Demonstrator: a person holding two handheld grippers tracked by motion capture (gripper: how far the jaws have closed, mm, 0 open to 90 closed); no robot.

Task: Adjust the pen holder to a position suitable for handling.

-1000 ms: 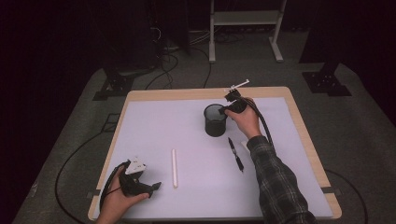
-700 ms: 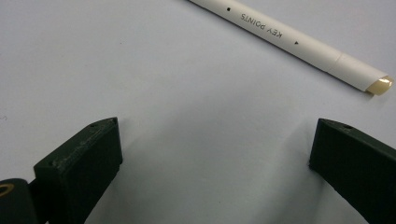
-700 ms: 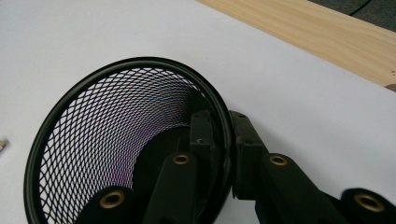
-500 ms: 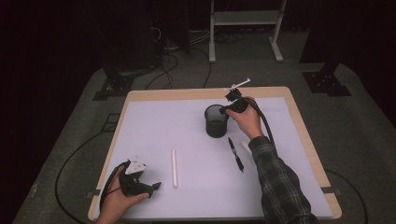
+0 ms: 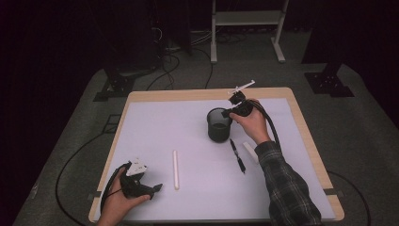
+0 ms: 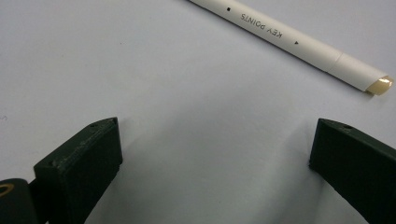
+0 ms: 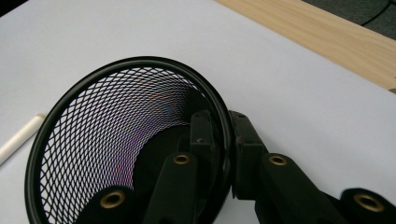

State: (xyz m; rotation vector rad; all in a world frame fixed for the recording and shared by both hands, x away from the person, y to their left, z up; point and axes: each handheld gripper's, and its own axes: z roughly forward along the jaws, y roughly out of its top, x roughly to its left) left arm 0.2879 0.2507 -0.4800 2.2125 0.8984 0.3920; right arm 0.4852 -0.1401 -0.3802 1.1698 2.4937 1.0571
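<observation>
The mesh cup (image 5: 219, 125), rim clamped by the right tool (image 7: 223, 140), has shifted right; left tool (image 6: 210, 158) gapes empty beside the "KEY POINTS" pen (image 6: 289, 39).

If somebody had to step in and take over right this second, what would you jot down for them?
Right gripper: shut on the rim of the black mesh cup, one jaw inside, one outside; cup upright on the white mat.
Left gripper: open, holding nothing, low over the mat beside the white marker.
Black pen and a small white piece lie right of the cup.
Cup looks empty; probably all three items remain to go in.
</observation>
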